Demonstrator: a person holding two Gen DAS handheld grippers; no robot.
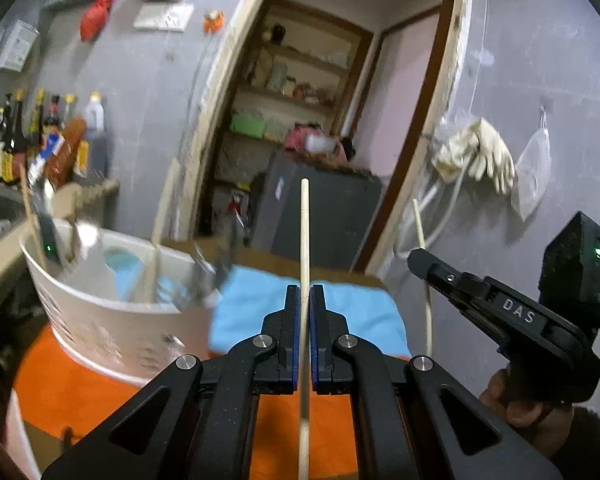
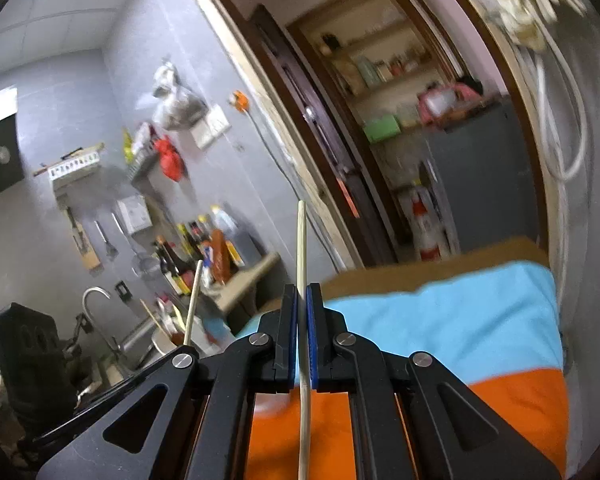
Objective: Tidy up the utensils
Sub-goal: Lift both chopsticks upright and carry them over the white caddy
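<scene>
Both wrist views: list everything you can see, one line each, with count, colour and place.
chopstick: two, pale wood, one clamped in each tongs
basket: one, white, left on the orange cloth, utensils standing in it
orange cloth: one, under the basket
blue cloth: one, light blue, beyond the orange one
bottles: several, dark, on the counter at left
rubber gloves: pale, hanging on the right wall
grey cabinet: one, in the doorway
left tongs: black, blue pads, shut
right tongs: black, blue pads, shut
hand: one, gripping the right tool
</scene>
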